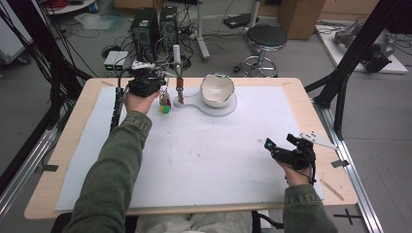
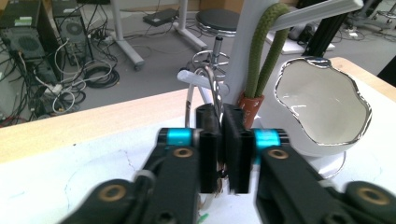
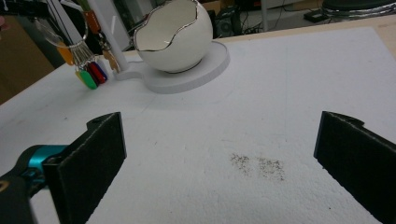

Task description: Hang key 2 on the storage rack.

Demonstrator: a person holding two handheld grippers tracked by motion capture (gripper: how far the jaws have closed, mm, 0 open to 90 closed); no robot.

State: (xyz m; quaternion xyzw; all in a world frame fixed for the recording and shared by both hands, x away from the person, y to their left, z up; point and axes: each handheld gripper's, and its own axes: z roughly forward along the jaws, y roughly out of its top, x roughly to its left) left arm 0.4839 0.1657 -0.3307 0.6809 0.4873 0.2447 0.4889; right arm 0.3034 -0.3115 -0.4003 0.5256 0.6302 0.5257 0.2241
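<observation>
left gripper (image 2: 219, 140): jaws nearly closed, pinching thin metal key ring with coloured tags (image 1: 165, 103) at white stand's peg (image 2: 201, 79) | right gripper (image 3: 219, 158): wide open, empty | risk: ring slipping off, tags dropping beside white egg-shaped bowl (image 1: 217, 90)

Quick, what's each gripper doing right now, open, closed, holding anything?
Left gripper: jaws closed on the key ring with coloured tags, beside the stand.
Right gripper: jaws wide open, holding nothing, above the white mat.

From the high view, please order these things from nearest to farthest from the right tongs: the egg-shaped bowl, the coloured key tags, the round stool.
1. Egg-shaped bowl, on the white stand, mid-table.
2. Coloured key tags, left of the bowl, by the left tongs.
3. Round stool, on the floor beyond the table.
</observation>
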